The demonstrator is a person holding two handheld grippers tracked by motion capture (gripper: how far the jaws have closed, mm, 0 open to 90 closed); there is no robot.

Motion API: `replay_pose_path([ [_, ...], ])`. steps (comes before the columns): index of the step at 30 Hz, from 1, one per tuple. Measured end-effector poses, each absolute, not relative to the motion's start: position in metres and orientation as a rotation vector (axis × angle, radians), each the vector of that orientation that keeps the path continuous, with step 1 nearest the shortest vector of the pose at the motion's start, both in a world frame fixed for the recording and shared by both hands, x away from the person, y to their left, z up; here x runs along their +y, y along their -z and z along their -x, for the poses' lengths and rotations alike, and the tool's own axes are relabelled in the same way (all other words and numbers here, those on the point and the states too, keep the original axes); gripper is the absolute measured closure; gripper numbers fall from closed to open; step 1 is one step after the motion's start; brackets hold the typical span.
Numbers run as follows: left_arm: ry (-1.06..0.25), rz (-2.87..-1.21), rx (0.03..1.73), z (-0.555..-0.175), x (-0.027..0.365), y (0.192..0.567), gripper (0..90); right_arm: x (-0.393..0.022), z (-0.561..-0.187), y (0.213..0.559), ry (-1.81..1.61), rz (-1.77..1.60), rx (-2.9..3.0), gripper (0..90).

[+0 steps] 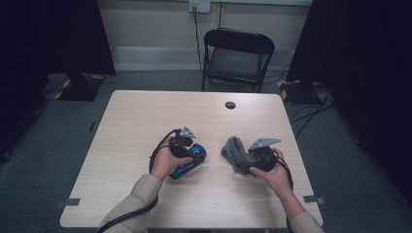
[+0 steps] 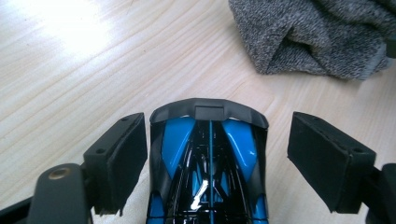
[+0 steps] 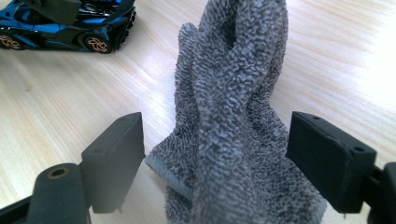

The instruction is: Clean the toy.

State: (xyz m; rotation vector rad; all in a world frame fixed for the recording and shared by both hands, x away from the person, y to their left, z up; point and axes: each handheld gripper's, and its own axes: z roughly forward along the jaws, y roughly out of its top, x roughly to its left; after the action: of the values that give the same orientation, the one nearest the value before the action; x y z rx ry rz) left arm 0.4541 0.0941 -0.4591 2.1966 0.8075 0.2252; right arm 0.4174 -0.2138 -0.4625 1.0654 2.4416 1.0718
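With both claws spread, the left gripper (image 2: 210,154) straddling the blue toy car (image 2: 208,172) and the right gripper (image 3: 215,163) the grey cloth (image 3: 233,121) just beside that car, lift each straight up, snagging nothing.

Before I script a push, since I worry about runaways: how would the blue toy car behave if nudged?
The blue toy car sits on wheels, so it would probably roll lengthwise. Its glossy shell looks hard and perhaps slippery. On the smooth table it may skid sideways.
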Motion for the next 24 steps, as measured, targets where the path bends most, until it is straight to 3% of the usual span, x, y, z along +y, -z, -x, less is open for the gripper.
replay_pose_path([
  [24,-0.165,-2.115,0.804,-0.431,0.126,0.437,17.7,-0.231,-0.391,0.436,-1.085,-1.044,2.453,14.3],
])
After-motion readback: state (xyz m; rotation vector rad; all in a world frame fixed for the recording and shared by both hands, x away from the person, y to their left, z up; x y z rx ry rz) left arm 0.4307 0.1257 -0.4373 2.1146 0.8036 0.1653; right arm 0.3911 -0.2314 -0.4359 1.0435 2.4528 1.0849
